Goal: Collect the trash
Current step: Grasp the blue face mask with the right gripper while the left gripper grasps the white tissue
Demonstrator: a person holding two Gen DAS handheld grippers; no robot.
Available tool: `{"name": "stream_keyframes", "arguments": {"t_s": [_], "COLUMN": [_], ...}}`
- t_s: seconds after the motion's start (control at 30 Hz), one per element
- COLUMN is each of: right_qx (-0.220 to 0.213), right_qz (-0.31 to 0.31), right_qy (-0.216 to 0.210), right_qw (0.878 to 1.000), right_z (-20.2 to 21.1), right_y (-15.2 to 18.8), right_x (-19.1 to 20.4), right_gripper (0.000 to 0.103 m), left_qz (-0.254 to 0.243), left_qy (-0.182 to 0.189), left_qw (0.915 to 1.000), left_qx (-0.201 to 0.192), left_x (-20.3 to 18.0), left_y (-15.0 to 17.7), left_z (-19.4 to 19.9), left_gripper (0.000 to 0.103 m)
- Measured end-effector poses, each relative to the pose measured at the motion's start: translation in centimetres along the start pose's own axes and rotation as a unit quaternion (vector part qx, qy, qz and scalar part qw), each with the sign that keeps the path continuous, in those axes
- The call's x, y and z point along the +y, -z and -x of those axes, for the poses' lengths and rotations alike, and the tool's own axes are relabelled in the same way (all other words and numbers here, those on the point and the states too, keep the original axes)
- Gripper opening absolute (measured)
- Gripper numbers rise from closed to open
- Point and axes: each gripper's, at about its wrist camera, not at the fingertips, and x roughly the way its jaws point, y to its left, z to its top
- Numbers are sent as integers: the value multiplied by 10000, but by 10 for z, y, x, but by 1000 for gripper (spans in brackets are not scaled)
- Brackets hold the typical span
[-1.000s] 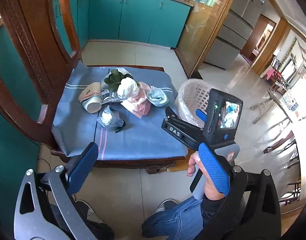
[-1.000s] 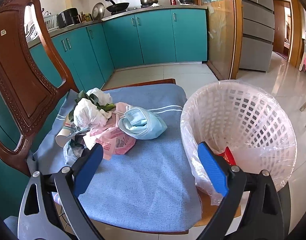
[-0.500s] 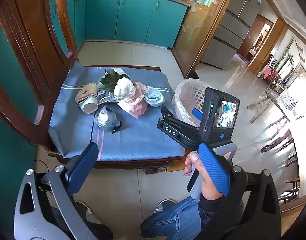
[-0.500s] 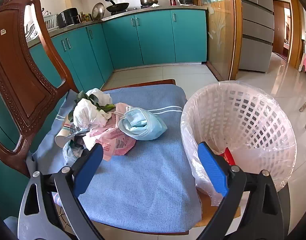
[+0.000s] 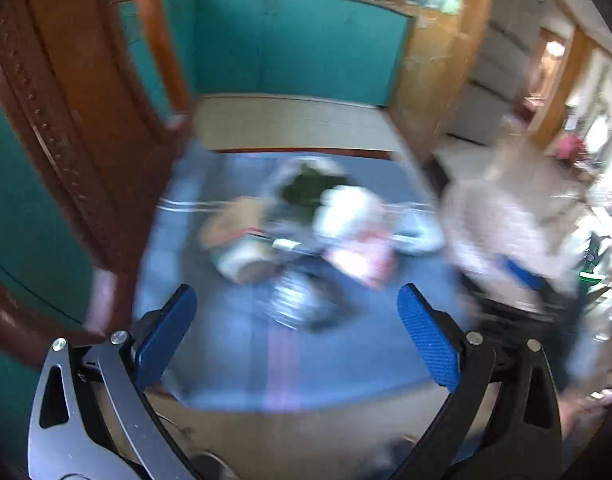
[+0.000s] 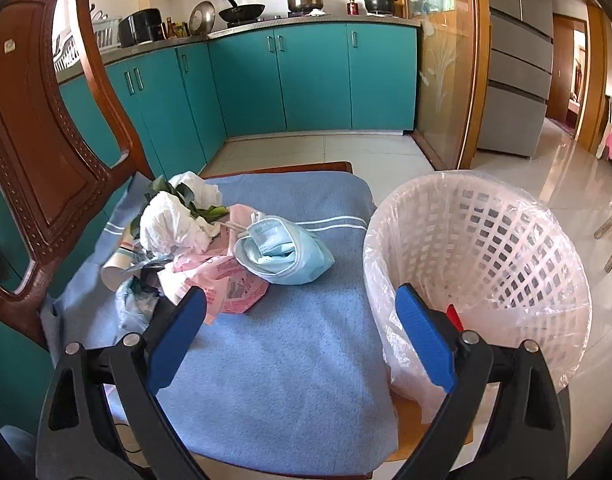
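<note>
With both the left gripper and right gripper spread wide and empty, the light, floppy face mask looks, through some blur, best pinched at its bunched fold.

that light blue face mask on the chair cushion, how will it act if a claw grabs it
The face mask is crumpled, folded cloth, so it will probably be floppy and sag from one pinch. It looks thin, so likely very light. Its ear loop lies against the pink wrapper, so that may drag along.
</note>
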Motion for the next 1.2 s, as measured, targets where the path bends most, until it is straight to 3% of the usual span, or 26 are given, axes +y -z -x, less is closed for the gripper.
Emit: {"name": "stream_keyframes", "arguments": {"t_s": [0.03, 0.13, 0.23, 0.33, 0.43, 0.5, 0.67, 0.8, 0.87, 0.97, 1.2], "right_qx": [17, 80, 133, 223, 303, 475, 710, 654, 646, 530, 153], "right_qz": [21, 72, 165, 262, 318, 273, 304, 205, 136, 80, -66], "right_qy": [5, -55, -139, -171, -118, -80, -219, -232, -298, -322, -403], "right_qw": [10000, 9999, 9997, 9993, 9990, 9985, 9968, 9974, 9974, 9980, 9990], "right_z": [-4, -21, -41, -57, -74, -84, -94, -89, -85, -77, -50], "right_y": [-1, -8, -17, -22, -28, -26, -20, -20, -21, -21, -24], "right_x": [0, 0, 5, 14, 17, 15, 11, 4, 1, -2, -5], "right_gripper": [93, 93, 93, 89, 79, 62, 35, 9, 5, 3, 3], "left_qz": [-101, -320, -370, -392, -449, -610, -1256, -1454, -1364, -1318, -1068], "left_qy": [-248, -496, -215, -127, 121, 128, -14, 22, 125, 198, 526], "left_qw": [9996, 9982, 9990, 9990, 9986, 9972, 9896, 9875, 9895, 9902, 9882], "left_qx": [-37, -38, 140, -160, -264, -419, -695, -607, -466, -428, -962], "left_x": [2, 5, -1, -5, -14, -25, -61, -79, -79, -74, -43], "left_y": [0, 2, -2, -13, -23, -27, -32, -38, -39, -37, -25], "left_z": [-14, -50, -74, -74, -81, -84, -88, -102, -109, -112, -63], "left_gripper": [100, 100, 100, 100, 100, 100, 97, 77, 57, 41, 39]}}
